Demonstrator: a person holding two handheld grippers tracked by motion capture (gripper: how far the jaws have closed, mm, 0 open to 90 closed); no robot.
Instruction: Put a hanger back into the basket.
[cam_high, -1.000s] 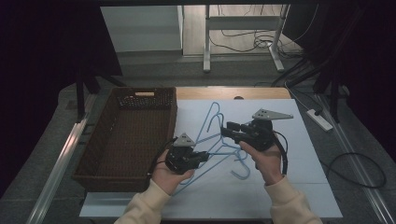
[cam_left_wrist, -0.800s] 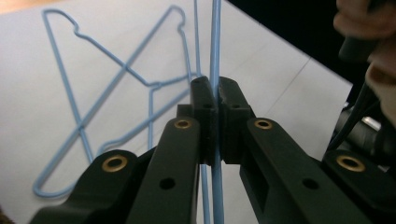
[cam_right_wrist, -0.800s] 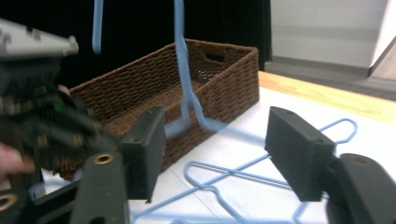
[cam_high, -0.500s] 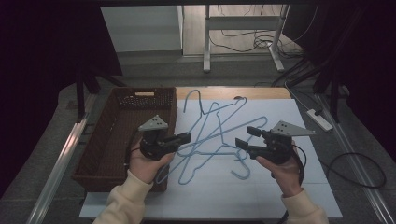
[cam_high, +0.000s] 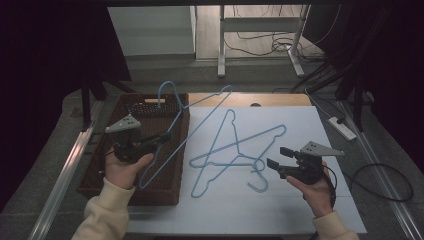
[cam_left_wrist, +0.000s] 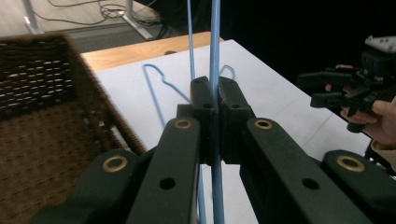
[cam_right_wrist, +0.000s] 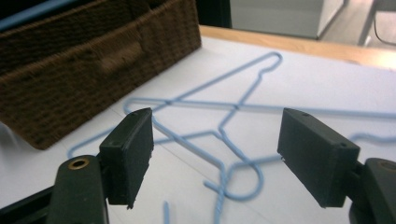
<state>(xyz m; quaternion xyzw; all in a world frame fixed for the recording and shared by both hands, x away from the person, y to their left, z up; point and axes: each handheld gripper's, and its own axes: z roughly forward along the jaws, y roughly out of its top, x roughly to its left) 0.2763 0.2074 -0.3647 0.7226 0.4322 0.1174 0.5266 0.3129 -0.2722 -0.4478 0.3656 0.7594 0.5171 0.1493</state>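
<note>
A blue wire hanger (cam_high: 187, 117) is held lifted above the brown wicker basket (cam_high: 102, 165) and the basket's right edge, its wire clamped between the closed jaws of the left gripper (cam_high: 159, 138), as is seen in the left gripper view (cam_left_wrist: 215, 93). Two more blue hangers (cam_high: 235, 150) are left lying crossed on the white table surface (cam_high: 310, 125), just beside the basket. The right gripper (cam_high: 280, 157) is held near them above the table, its jaws spread apart with nothing between them.
</note>
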